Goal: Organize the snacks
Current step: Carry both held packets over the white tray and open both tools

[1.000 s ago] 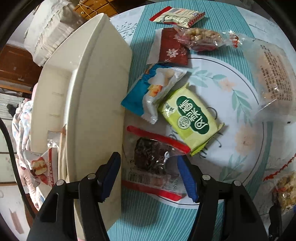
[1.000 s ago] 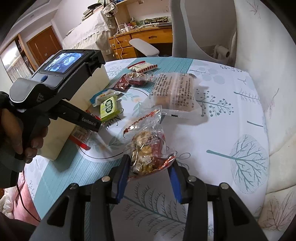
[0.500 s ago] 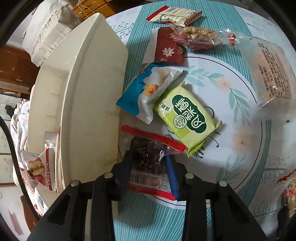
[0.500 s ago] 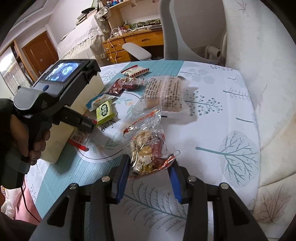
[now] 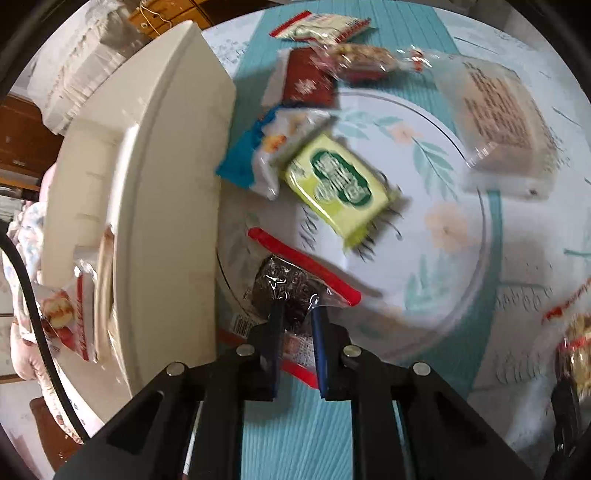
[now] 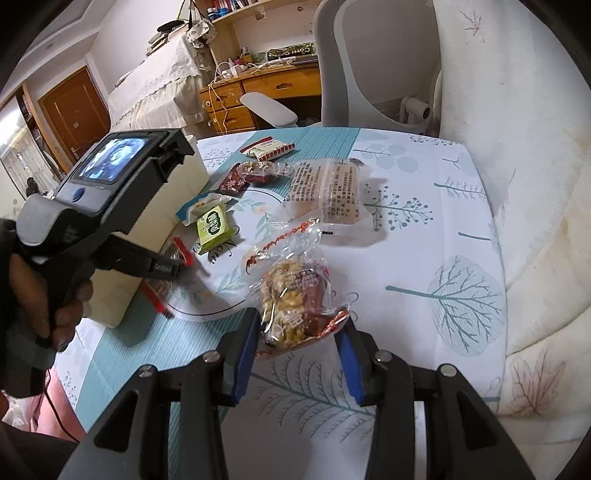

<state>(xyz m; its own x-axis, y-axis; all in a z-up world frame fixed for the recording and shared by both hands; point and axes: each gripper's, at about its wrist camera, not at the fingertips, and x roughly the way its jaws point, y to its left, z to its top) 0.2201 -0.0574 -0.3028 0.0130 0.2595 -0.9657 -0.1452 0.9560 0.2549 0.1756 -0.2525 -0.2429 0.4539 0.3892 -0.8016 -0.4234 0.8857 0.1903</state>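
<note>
My left gripper [image 5: 297, 317] is shut on a clear red-edged packet of dark snack [image 5: 286, 291], held just off the table beside the cream storage box [image 5: 162, 206]. My right gripper [image 6: 299, 343] is shut on a clear bag of nut brittle [image 6: 295, 295] and holds it above the tablecloth. The left gripper and its packet [image 6: 181, 258] also show in the right wrist view, next to the box [image 6: 147, 236]. On the table lie a green packet [image 5: 340, 188], a blue-white packet [image 5: 258, 158], a dark red packet [image 5: 306, 79] and a clear cake pack [image 5: 495, 110].
The box holds a red-white packet [image 5: 62, 314] at its near end. A red-trimmed packet [image 5: 321, 27] and another nut bag [image 5: 362, 61] lie at the table's far end. A grey office chair [image 6: 369, 74] stands behind the table and a white sofa [image 6: 517, 147] to the right.
My left gripper closed on the dark snack packet and has lifted it slightly. The right gripper stayed shut on the nut brittle bag and rose a little.
</note>
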